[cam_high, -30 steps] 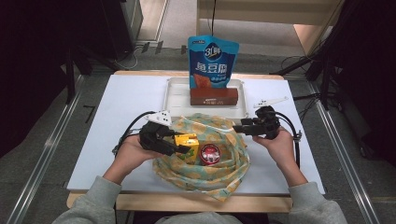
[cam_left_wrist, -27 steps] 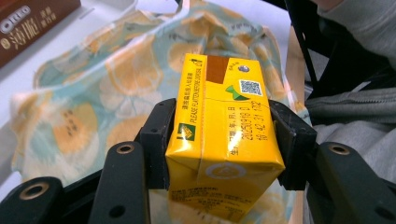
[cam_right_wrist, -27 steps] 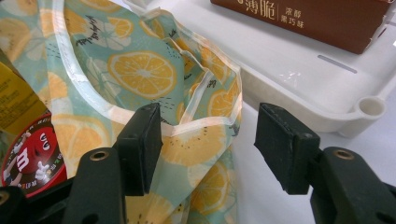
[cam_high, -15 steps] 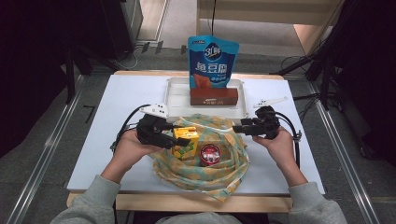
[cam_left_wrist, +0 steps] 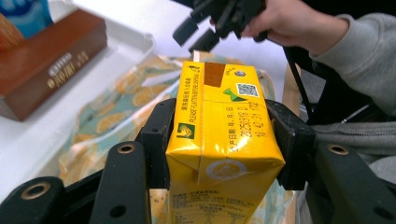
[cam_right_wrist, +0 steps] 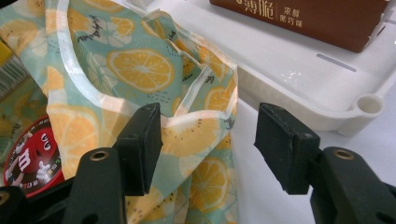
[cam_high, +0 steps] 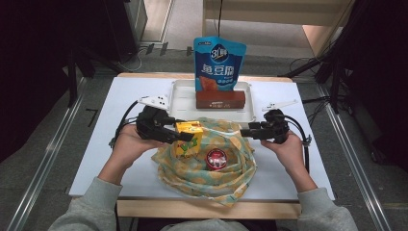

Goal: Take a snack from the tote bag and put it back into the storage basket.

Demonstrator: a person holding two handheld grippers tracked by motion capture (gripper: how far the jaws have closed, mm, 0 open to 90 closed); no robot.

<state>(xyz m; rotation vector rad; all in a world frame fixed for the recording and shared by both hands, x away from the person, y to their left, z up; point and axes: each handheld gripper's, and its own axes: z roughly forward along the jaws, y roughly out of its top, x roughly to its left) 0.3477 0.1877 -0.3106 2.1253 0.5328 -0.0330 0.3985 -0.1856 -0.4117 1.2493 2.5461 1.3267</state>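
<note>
Cloth: lemon-printed pale green fabric bag (cam_high: 207,166), crumpled and open at the near middle of the white tabletop (cam_high: 120,106).
Tin: round red candy tin with cartoon lid (cam_high: 216,159), lying inside the fabric bag, right of the carton.
Left tool (cam_high: 180,137): clamped on the yellow rectangular juice carton (cam_high: 187,138), one black pad pressed on each side face; held by a hand in a grey sleeve.
Carton: lifted above the left part of the fabric bag, top end pointing away from the left tool, printed date and square code facing up in the left gripper view (cam_left_wrist: 224,126).
Right tool (cam_high: 244,132): pads apart, nothing pinched; poised at the right rim of the fabric bag, hem seen between the pads in the right gripper view (cam_right_wrist: 205,135), contact with the cloth not clear.
Tray: shallow white plastic tray (cam_high: 180,98), just beyond the fabric bag.
Box: long brown cardboard box (cam_high: 220,99), lying in the tray.
Pouch: blue stand-up snack pouch (cam_high: 219,62), upright behind the brown box, at the tray's far edge.
</note>
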